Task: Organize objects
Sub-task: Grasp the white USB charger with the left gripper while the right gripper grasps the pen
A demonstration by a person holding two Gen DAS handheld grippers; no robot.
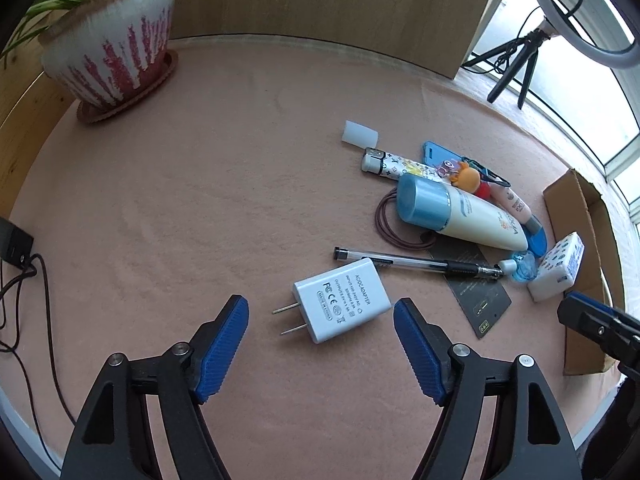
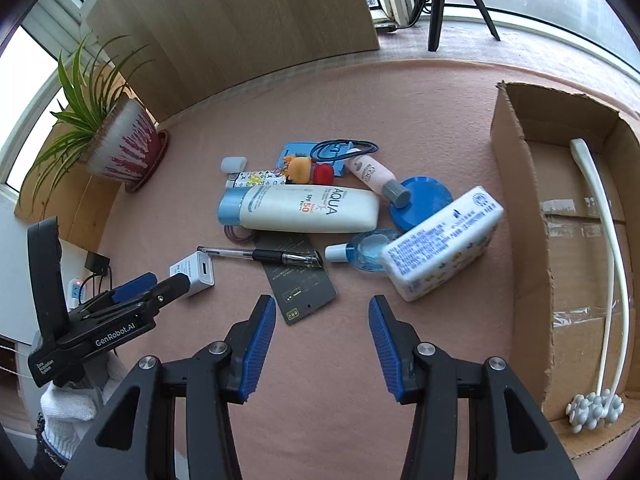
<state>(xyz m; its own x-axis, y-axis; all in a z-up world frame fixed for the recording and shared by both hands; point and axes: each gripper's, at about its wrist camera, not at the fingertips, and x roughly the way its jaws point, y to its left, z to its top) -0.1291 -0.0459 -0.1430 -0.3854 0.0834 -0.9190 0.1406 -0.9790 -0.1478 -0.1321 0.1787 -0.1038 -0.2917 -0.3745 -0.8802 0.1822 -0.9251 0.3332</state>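
Note:
A white AC adapter [image 1: 342,306] lies flat on the pink mat, prongs pointing left, between the spread blue pads of my left gripper [image 1: 320,312]. The pads stand clear of it on both sides, so the gripper is open. The right wrist view shows the same adapter [image 2: 196,270] at the tip of the left gripper [image 2: 160,283]. My right gripper [image 2: 322,306] is open over bare mat, just short of a dark card [image 2: 300,284]. Beyond it lie a pen [image 2: 260,255], a sunscreen tube [image 2: 304,210], a small blue bottle [image 2: 366,254] and a white patterned pack [image 2: 444,244].
An open cardboard box [image 2: 516,184] at the right holds a long white massager [image 2: 604,260]. A potted plant [image 1: 108,52] stands at the back left by the wooden wall. Black cables [image 1: 24,280] trail at the left edge. A tripod [image 1: 520,64] stands on the sill.

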